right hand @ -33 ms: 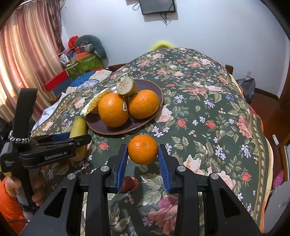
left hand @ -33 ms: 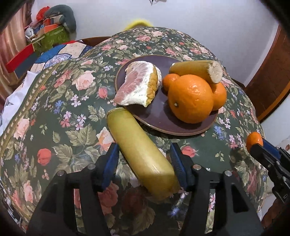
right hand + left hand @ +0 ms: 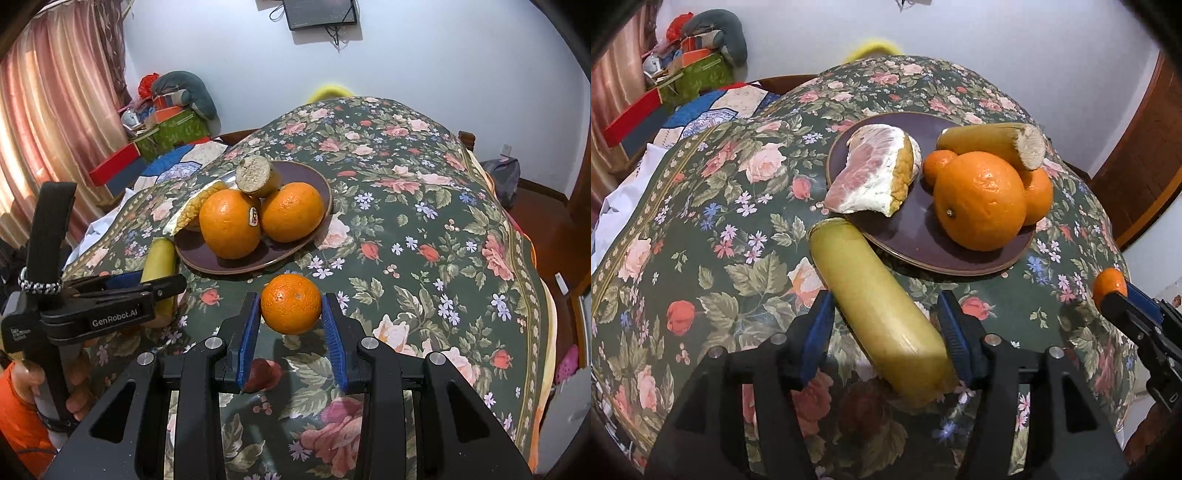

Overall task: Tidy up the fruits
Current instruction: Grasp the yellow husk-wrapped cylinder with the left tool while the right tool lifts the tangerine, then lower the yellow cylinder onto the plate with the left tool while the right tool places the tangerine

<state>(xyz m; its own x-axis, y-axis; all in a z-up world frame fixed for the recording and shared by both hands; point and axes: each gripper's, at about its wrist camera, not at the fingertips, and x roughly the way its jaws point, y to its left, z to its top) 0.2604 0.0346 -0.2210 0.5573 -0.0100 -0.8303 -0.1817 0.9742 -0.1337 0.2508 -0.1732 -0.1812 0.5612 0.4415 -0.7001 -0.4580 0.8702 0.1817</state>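
A dark plate on the floral table holds a peeled pomelo piece, oranges and a yellow-green stalk piece. My left gripper is open around a second yellow-green stalk piece that lies on the cloth with its far end against the plate rim. My right gripper is shut on a small orange in front of the plate. The right gripper with its orange also shows at the right of the left wrist view.
The floral tablecloth covers a rounded table that drops away on all sides. Boxes and cushions are piled at the back left by a curtain. A person's hand holds the left gripper at the left of the right wrist view.
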